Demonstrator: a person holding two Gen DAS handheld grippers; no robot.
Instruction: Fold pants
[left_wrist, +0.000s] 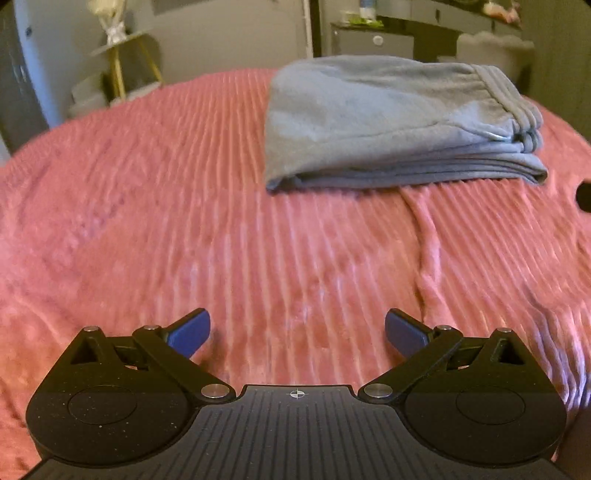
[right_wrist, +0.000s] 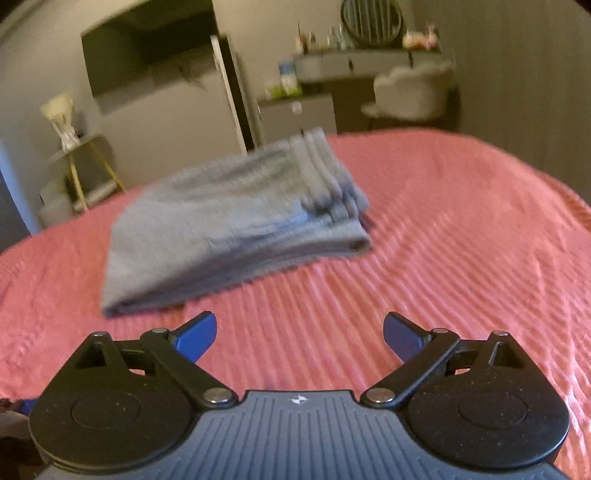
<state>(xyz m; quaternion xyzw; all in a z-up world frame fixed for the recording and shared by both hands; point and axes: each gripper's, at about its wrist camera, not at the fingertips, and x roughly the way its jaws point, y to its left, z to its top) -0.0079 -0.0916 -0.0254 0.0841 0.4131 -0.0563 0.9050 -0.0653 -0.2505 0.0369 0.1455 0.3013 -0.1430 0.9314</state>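
Grey-blue pants (left_wrist: 391, 118) lie folded into a thick stack on the pink ribbed bedspread (left_wrist: 184, 221), waistband at the right end. In the left wrist view my left gripper (left_wrist: 297, 332) hovers well short of the stack, its blue-padded jaws wide apart and nothing between them. The right wrist view is blurred; there the folded pants (right_wrist: 229, 218) sit ahead and to the left. My right gripper (right_wrist: 299, 334) stands open above the bedspread (right_wrist: 443, 240), apart from the pants, holding nothing.
Beyond the bed's far edge stand a small gold-legged side table (right_wrist: 81, 162), a grey cabinet (right_wrist: 295, 114) and a white fluffy chair (right_wrist: 410, 92). A raised wrinkle (left_wrist: 424, 240) runs through the bedspread in front of the pants. A dark object (left_wrist: 583, 195) shows at the right edge.
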